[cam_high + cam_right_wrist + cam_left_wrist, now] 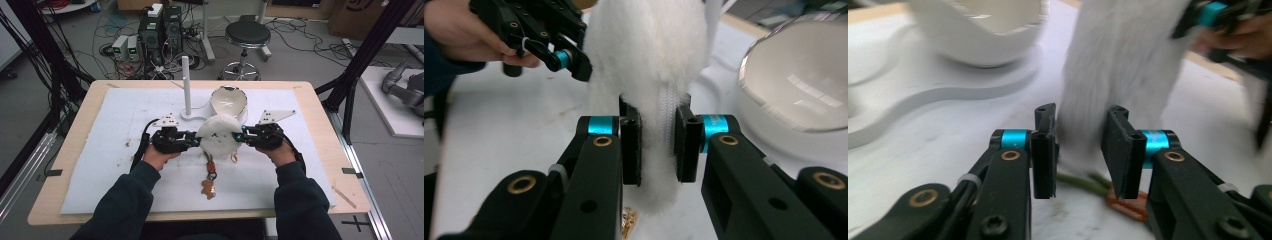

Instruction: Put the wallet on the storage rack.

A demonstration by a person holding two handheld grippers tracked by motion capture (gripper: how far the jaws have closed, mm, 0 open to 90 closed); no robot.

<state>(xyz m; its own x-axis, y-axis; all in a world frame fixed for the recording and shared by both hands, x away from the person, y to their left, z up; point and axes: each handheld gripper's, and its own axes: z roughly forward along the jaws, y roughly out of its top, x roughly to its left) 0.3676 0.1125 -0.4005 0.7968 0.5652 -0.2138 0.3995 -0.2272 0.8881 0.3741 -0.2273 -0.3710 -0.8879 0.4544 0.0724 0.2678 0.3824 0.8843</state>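
High view: a person's two hands reach in over a wooden bench [75,150] covered by a white mat [125,165], each holding a black gripper, and both grippers meet a white fluffy pouch [218,134] at the middle of the mat. The left gripper [196,140] grips the pouch's left side and the right gripper [239,135] its right side, so the pouch sits between them. A cord with an orange clasp and a small brown charm [208,189] trails from the pouch toward the person. Just behind the pouch stand a white bowl [229,101] and a white upright post [186,85] on a white base. Left gripper view: the fingers [1044,150] stand partly open with the pouch's fur pressed between them; a green cord and the orange clasp [1128,206] lie on the mat below. Right gripper view: the fingers [631,145] are closed partway on the pouch's edge, with a white zipper [667,120] running down between them. No brand, label or writing can be read anywhere; the grey boxes on the floor beyond the bench are too small to make out.
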